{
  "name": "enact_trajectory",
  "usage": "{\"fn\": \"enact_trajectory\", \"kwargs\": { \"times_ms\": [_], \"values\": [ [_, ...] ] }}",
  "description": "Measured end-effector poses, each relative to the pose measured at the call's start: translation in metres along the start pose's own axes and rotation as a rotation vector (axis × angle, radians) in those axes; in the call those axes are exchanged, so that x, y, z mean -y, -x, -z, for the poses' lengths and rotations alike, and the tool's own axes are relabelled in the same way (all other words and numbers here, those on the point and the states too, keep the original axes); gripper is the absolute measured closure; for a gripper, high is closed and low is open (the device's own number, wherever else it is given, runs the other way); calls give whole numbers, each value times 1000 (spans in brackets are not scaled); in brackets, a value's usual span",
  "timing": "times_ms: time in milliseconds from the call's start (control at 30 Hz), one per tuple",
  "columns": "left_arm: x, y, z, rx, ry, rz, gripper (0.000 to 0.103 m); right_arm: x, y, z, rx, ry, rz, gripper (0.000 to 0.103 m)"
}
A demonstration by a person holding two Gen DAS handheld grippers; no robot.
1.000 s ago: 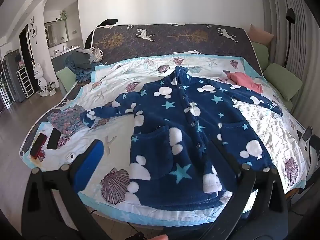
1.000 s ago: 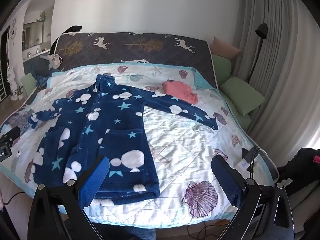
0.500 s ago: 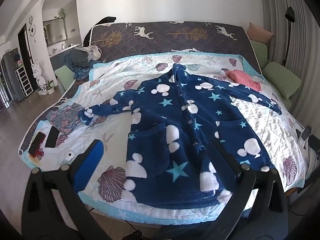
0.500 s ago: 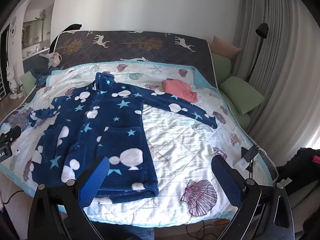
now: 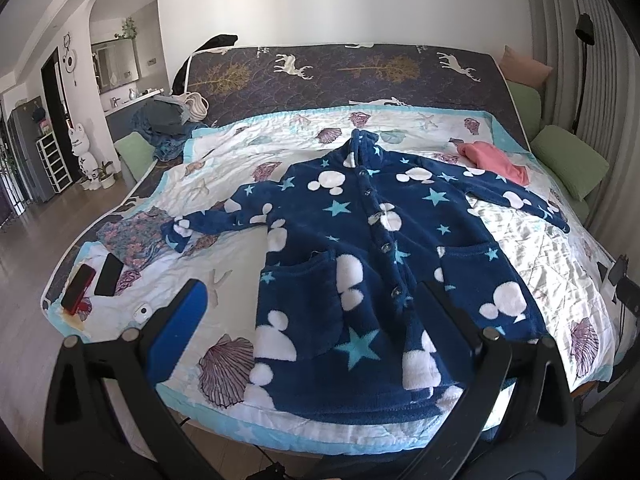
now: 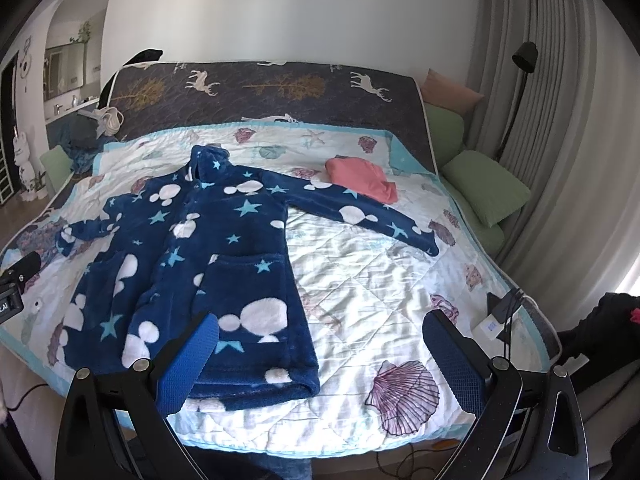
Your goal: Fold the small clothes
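Note:
A small navy fleece robe (image 5: pixel 372 248) with white mouse heads and blue stars lies flat, front up and buttoned, on the bed quilt (image 5: pixel 224 200), both sleeves spread out. It also shows in the right wrist view (image 6: pixel 208 248). My left gripper (image 5: pixel 316 312) is open and empty, held above the robe's hem near the foot of the bed. My right gripper (image 6: pixel 320 340) is open and empty, over the quilt just right of the hem.
A folded pink garment (image 5: pixel 496 158) lies by the right sleeve, also in the right wrist view (image 6: pixel 360 178). A floral cloth (image 5: pixel 132 236), two phones (image 5: pixel 92 280) and a small white device (image 5: pixel 142 312) lie at the left edge. Green cushions (image 6: pixel 484 188) sit on the right.
Both grippers have drawn back and risen a little; the bed and robe sit slightly lower and farther in both views. The robe has not moved.

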State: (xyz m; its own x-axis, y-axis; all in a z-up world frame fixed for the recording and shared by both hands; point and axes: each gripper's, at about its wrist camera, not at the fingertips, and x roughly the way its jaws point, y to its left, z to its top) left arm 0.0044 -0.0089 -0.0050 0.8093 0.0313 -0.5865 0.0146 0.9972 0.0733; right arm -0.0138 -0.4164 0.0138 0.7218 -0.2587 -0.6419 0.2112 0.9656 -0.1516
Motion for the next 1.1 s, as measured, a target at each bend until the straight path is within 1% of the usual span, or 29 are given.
{"fn": "enact_trajectory", "kwargs": {
  "times_ms": [167, 333, 700, 1100],
  "values": [
    [3, -4, -2, -7, -4, -1, 1, 0, -6, -2, -12, 5, -12, 0],
    [1, -7, -3, -7, 16, 18, 1, 1, -7, -2, -7, -4, -22, 0],
    [2, -6, -4, -2, 19, 2, 1, 0, -14, -3, -14, -2, -35, 0],
    [3, -7, -6, -8, 24, 11, 1, -2, -18, -1, -20, -1, -45, 0]
  ]
}}
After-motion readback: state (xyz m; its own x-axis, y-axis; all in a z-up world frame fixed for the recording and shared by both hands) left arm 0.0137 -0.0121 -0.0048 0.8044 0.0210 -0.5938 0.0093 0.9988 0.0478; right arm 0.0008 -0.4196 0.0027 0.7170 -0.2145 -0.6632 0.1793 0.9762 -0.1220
